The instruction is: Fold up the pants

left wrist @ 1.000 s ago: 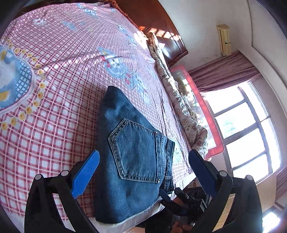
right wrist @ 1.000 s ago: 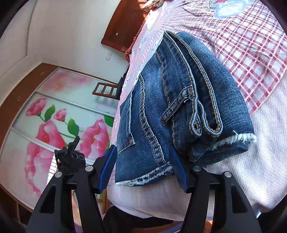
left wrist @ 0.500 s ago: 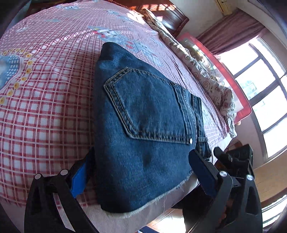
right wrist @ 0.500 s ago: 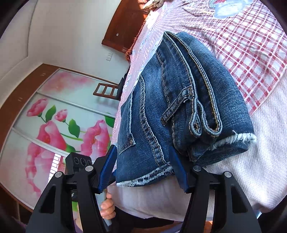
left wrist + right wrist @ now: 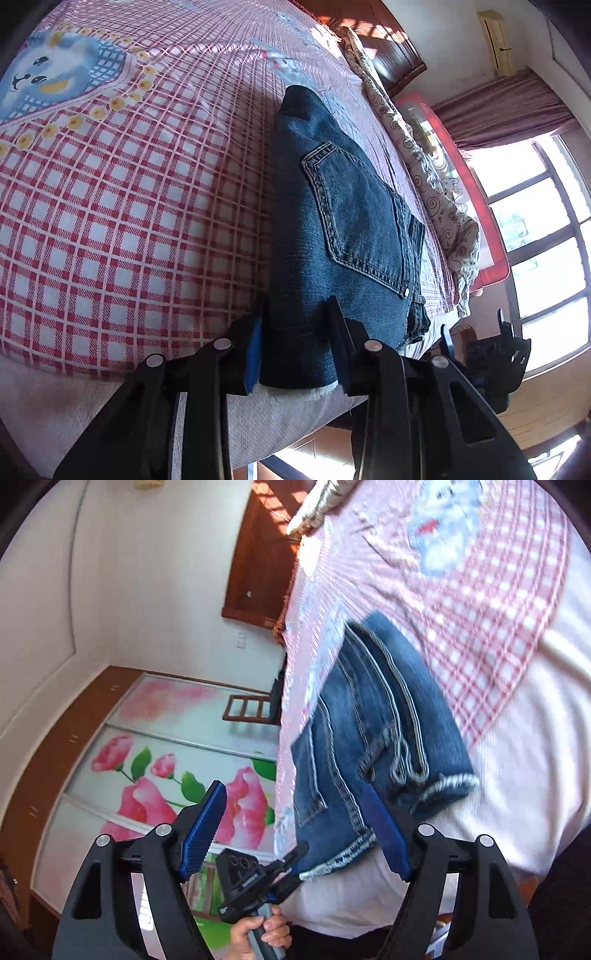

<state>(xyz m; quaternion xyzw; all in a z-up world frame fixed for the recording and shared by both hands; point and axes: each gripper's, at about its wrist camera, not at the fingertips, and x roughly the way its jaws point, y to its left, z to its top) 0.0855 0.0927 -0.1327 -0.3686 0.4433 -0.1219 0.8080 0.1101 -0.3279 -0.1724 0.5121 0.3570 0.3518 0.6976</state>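
Observation:
Folded blue denim pants (image 5: 343, 236) lie on the checked bedspread near the bed's edge, back pocket up. My left gripper (image 5: 299, 332) is shut on the near frayed edge of the pants. In the right wrist view the pants (image 5: 373, 746) show their folded waistband and belt loop. My right gripper (image 5: 295, 823) is open and empty, pulled back from the pants' edge; its right finger (image 5: 384, 830) lies near the hem. The left gripper also shows in the right wrist view (image 5: 291, 864), clamped on the hem, held by a hand.
The red-and-white checked bedspread (image 5: 122, 206) covers the bed. A patterned quilt (image 5: 436, 184) lies along the far side by a window. A wooden headboard (image 5: 258, 565) and a flowered wardrobe (image 5: 155, 775) stand beyond the bed.
My left gripper moved forward and shut on the pants' near edge. My right gripper opened wide and drew back from the pants.

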